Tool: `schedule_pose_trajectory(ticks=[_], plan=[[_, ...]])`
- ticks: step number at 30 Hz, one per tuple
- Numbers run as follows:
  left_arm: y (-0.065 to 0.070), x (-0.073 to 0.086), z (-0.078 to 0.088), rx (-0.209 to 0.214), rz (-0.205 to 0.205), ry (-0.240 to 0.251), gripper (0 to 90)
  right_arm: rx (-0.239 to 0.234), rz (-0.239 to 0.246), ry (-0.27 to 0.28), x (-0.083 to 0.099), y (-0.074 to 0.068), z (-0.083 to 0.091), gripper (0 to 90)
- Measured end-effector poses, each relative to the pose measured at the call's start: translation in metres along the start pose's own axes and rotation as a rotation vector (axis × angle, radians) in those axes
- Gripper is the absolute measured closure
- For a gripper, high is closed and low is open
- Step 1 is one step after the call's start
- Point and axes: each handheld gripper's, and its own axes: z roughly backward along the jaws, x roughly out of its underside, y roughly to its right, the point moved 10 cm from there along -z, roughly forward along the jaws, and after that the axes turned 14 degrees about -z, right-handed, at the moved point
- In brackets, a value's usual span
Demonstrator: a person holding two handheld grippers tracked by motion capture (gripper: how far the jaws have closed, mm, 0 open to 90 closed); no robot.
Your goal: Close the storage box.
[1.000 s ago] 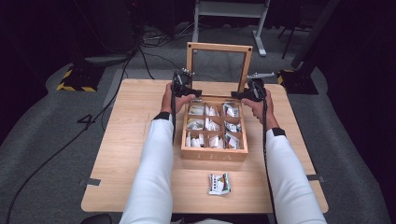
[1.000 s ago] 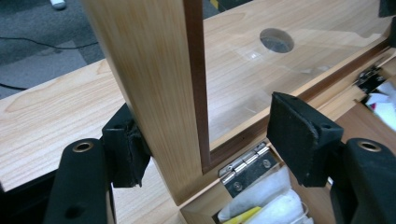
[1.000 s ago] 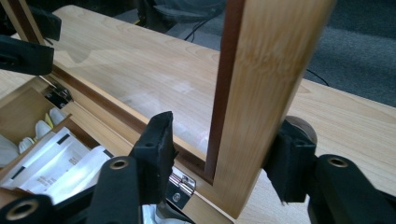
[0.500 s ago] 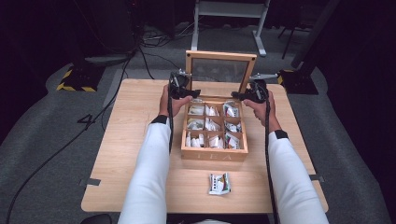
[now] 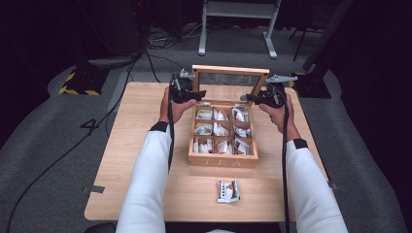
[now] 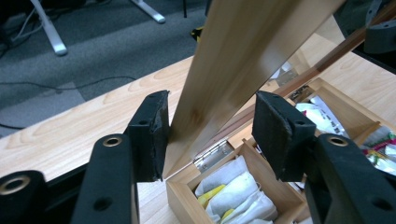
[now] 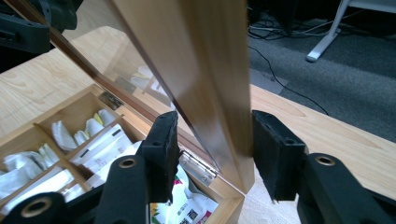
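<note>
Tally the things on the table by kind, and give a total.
Wooden tea box with hinged lid: 1
Loose tea packet in front of the box: 1
Hand-held gripper: 2, left gripper and right gripper, both at the lid
Total: 4

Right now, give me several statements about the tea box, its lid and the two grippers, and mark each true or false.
1. The lid of the tea box lies flat and shut. False: it stands raised on its hinges at the far edge.
2. The left gripper has the lid's side rail between its jaws. True; one pad touches the wood, the other stands clear.
3. The right gripper straddles the lid's other side rail. True.
4. The box's compartments are empty. False: they hold tea bags.
5. A loose packet lies on the table on the person's side of the box. True.
</note>
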Motion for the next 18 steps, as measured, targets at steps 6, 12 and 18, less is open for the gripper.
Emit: schedule_pose_trajectory(ticks=[6, 12, 18], plan=[[0.003, 0.001, 0.009, -0.005, -0.011, 0.013, 50.2, -0.014, -0.022, 0.030, -0.002, -0.005, 0.012, 53.0], [0.009, -0.005, 0.024, -0.031, -0.038, 0.036, 51.2, -0.014, -0.012, 0.037, -0.002, -0.010, 0.020, 52.7], [0.013, -0.008, 0.035, -0.031, -0.057, 0.038, 50.9, -0.012, 0.001, 0.043, -0.001, -0.016, 0.028, 51.3]])
